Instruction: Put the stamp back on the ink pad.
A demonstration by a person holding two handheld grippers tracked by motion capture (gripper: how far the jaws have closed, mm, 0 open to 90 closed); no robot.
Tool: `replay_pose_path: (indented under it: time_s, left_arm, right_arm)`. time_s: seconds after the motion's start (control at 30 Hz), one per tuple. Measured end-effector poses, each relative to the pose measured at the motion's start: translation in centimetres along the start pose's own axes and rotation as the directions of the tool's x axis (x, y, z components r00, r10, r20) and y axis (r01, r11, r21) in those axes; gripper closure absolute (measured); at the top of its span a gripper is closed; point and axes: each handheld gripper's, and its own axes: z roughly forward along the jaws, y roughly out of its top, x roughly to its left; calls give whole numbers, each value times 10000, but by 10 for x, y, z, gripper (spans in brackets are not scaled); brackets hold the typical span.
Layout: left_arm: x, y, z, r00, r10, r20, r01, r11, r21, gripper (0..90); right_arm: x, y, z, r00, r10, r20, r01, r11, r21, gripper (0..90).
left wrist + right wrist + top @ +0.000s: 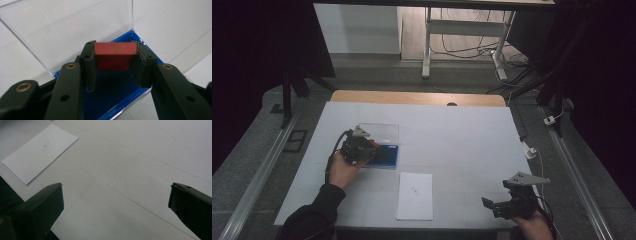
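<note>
My left gripper [115,53] is shut on a red block [115,51] with a small gold mark on its top face. It holds the block over the blue tray [120,100] of a case whose clear lid [65,32] stands open behind. In the high view the left gripper [371,148] sits at the tray [388,156] on the table's left middle, with the clear lid [379,131] lying beyond it. My right gripper [490,204] rests near the table's front right corner, jaws wide apart over bare table; in the right gripper view its jaws [115,195] hold nothing.
A white sheet of paper [415,195] lies near the front middle of the white table [452,135]; it also shows in the right gripper view as a paper [40,151] at upper left. Cables and table legs stand on the floor beyond.
</note>
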Motion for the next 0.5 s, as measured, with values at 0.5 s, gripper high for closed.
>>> replay_pose_path:
  time_s: [0.5]
  left_arm:
    - [-2,-5,13,9999,130,-96,-126,9988,463,581]
  right_arm:
    - [0,0,0,10000,-11,10,11,10000,-11,0]
